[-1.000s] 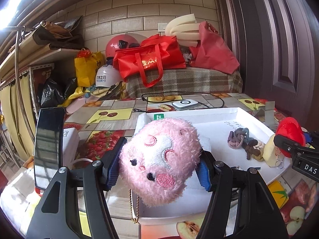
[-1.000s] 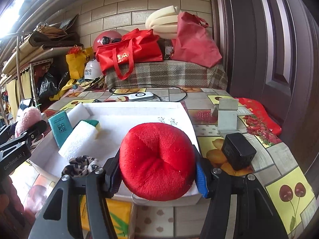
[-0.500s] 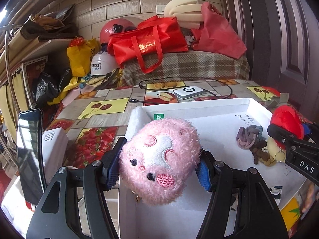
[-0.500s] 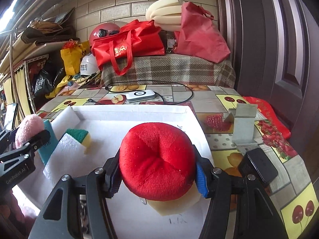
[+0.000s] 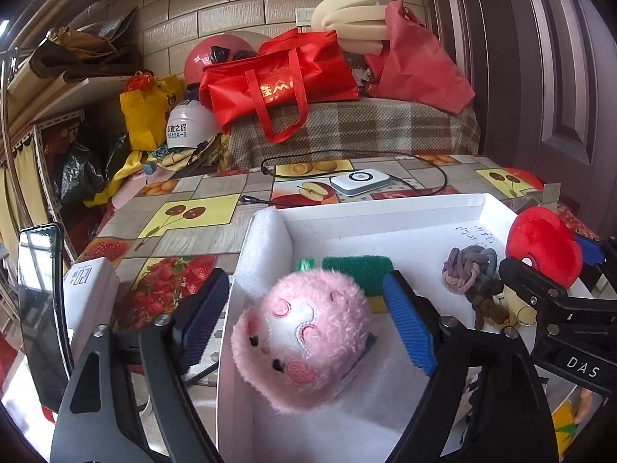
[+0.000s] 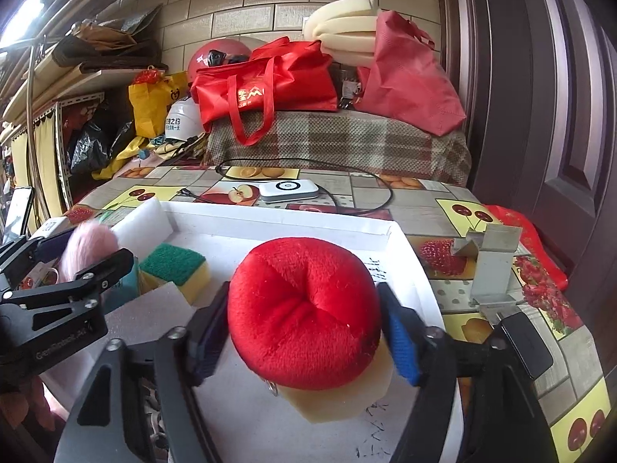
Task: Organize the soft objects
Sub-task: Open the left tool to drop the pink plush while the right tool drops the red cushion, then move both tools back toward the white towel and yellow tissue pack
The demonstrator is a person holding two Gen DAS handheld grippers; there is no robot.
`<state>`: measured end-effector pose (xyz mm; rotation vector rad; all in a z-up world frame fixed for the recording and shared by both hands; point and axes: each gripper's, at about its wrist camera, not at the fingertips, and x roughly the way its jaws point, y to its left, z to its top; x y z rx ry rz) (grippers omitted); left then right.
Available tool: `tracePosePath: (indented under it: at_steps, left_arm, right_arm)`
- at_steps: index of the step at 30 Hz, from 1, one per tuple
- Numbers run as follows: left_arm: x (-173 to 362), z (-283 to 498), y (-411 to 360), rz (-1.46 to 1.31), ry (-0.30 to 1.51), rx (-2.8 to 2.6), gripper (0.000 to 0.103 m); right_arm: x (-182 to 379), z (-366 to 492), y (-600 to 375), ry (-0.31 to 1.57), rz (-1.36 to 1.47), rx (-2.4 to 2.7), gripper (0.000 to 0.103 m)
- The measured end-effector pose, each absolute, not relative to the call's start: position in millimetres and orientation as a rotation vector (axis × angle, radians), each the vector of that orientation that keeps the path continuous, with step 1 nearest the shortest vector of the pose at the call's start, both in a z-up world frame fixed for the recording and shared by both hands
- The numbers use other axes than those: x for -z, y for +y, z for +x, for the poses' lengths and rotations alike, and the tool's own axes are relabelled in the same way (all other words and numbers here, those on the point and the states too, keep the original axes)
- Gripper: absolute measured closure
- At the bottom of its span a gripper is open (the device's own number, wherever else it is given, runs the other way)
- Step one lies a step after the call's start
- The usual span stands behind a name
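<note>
Both tongs have just been spreading, and each soft toy now sits loose between released jaws. At the bottom of my left view, the left gripper [image 5: 304,322] stands wide with gaps on both sides of the pink plush [image 5: 302,337], which lies dead centre between the blue pads [image 5: 407,332], tipped toward lower left, resting inside the white tray [image 5: 385,212] near its left wall. My right gripper [image 6: 300,333] straddles the red plush [image 6: 302,310] in the lower middle of its view; the pads look clear of it, and it sits on a pale foam piece [image 6: 339,397] in the tray.

Neither toy has much of a long axis, so I judge the coming move is a straight pull back toward the bottom of each frame.

Farther up, the green-and-yellow sponge [image 6: 175,270] lies at centre left, and the knotted hair ties [image 5: 468,268] at mid right of my left view.
</note>
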<state>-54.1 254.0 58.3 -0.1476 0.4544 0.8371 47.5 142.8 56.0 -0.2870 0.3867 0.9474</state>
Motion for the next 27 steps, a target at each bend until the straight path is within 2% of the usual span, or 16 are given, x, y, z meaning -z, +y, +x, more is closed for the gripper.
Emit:
tracePosePath:
  at_steps: [2,6,27]
  left_arm:
    - [-60,-56,251,-0.138,0.435,-0.831,0.0]
    - [-63,-60,248,-0.133,0.403,-0.831,0.0]
    - [-64,-77,243,-0.156,0.348,-0.844,0.0]
  right_arm:
    - [-57,47,141,0.378,-0.281,-0.94,0.017]
    - [-58,49,137,0.371,-0.258,-0.913,0.0]
    - [-66,40,113,0.281,-0.171,-0.904,0.0]
